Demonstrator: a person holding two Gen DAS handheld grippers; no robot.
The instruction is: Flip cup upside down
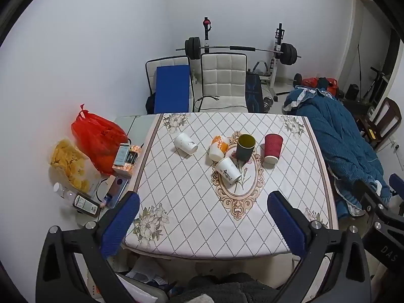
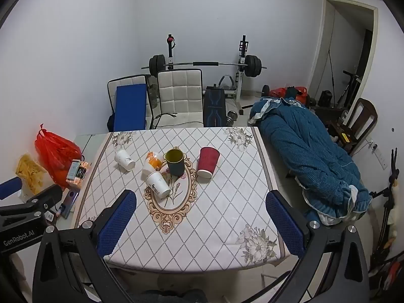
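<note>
Both sets of jaws are spread wide with nothing in them, so nothing's been grabbed yet.

From the left wrist view, the left gripper (image 1: 202, 217) hangs over the near edge of the table (image 1: 176, 227), well short of the cups. Using the dark cup (image 1: 245, 147) as the landmark: it stands upright on the oval pattern, mouth open to the ceiling. The red cup (image 1: 272, 148) stands just to its right, also upright. A white cup (image 1: 228, 170) lies tipped over just in front and to the left, nearly touching. An orange-and-white cup (image 1: 218, 147) sits right beside it on the left, and another white cup (image 1: 185, 143) lies further left, apart from the bunch.

From the right wrist view, the right gripper (image 2: 200, 221) is likewise held back at the near edge, with the dark cup (image 2: 175, 161) ahead and slightly left of centre.

Looks like the approach stage, flip not yet begun. Which cup is meant isn't obvious; the upright dark or red one seems likeliest. Next move probably needs one gripper reaching forward, closing on the cup's side, lifting, then rolling the wrist over without knocking the crowded neighbours.
</note>
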